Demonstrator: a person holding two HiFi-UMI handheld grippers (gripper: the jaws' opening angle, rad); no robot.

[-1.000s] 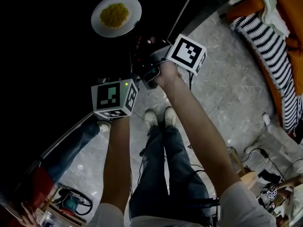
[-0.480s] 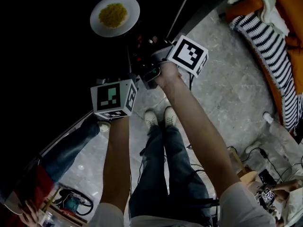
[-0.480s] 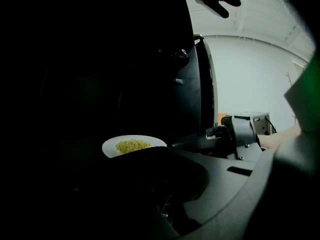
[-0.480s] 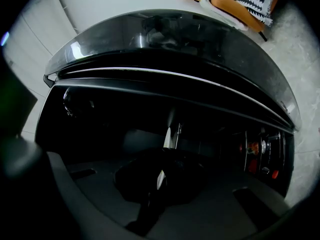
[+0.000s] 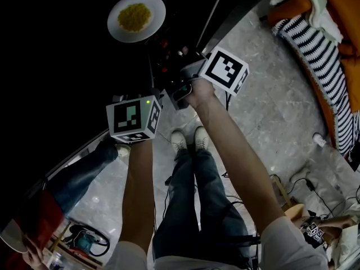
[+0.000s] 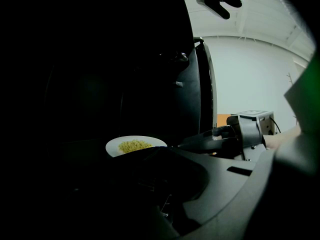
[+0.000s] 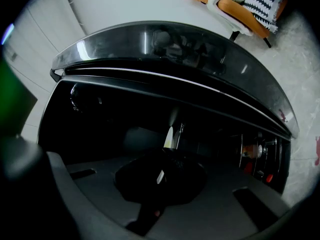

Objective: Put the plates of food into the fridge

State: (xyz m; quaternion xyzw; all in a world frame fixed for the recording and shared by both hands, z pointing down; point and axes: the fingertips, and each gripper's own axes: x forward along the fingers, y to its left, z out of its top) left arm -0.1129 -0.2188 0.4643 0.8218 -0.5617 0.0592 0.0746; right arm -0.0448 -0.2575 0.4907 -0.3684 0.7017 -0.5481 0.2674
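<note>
Both grippers are held out side by side over the pale floor [image 5: 270, 111]. The right gripper [image 7: 161, 176] seems to have its jaws drawn together with nothing between them, while the left gripper [image 6: 162, 181] is so deep in shadow that I can't tell how its jaws stand. Just beyond them, touched by neither, the white plate [image 5: 136, 17] of yellow food [image 5: 134, 17] sits on a black surface, with the glossy dark fridge [image 7: 165, 44] behind.

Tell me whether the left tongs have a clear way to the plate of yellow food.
Probably yes. In the left gripper view the plate lies just ahead of the left tongs, with nothing visible between them; the right tongs sit off to the side. The scene is dark, so something could be hidden.
</note>
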